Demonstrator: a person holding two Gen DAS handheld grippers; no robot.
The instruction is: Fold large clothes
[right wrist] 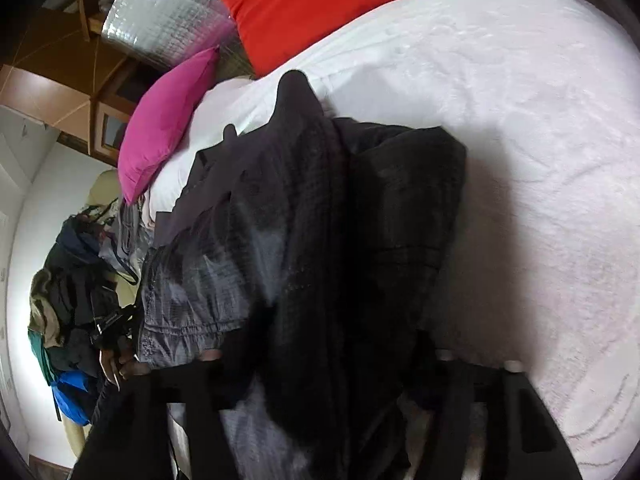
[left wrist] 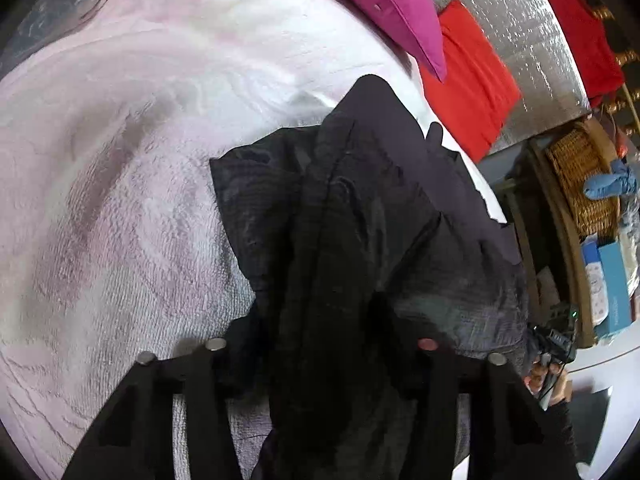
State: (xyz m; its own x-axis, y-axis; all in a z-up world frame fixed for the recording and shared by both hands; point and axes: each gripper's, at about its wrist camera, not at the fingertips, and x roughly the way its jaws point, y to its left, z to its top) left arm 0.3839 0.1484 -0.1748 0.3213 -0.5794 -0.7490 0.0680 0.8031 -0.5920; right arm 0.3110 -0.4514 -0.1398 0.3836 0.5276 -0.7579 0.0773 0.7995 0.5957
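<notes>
Black garment lies bunched on the white bedcover near the magenta pillow, its near end rising between the fingers of both the left gripper and right gripper, each clamped part-closed on the cloth.

Under my grippers is a bed with a pale pink, towel-textured cover. A bunched black garment lies across it. At the far end a magenta pillow and a red pillow rest on the cover, just beside each other.
</notes>
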